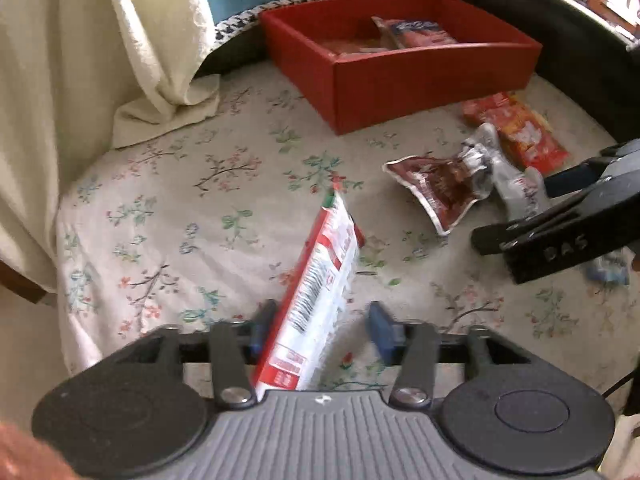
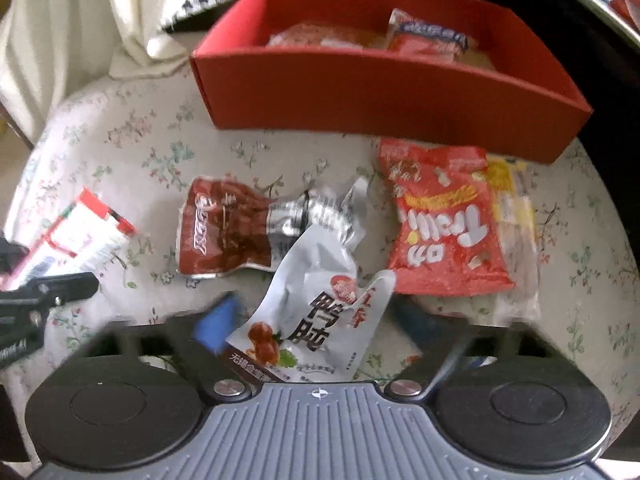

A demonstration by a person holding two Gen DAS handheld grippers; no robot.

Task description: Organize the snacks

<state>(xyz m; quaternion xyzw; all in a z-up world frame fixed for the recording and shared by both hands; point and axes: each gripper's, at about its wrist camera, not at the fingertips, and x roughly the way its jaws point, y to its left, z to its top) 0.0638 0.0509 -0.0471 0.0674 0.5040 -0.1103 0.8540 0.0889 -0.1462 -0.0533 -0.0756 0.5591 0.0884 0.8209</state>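
Note:
A red box (image 1: 432, 76) stands at the back of the floral cloth and holds several snack packs; it also shows in the right wrist view (image 2: 360, 92). My left gripper (image 1: 322, 330) is open, with a red-and-white packet (image 1: 320, 292) standing between its fingers, against the left pad. My right gripper (image 2: 320, 320) is open around a silver packet (image 2: 316, 320) lying on the cloth. A dark red packet (image 2: 224, 232) lies just beyond it, and an orange-red bag (image 2: 444, 224) to the right.
A cream towel (image 1: 100, 60) hangs at the left. A yellow packet (image 2: 516, 216) lies under the orange bag's right side. A dark rim (image 1: 580, 40) runs behind the box at right. The right gripper (image 1: 560, 224) shows in the left wrist view.

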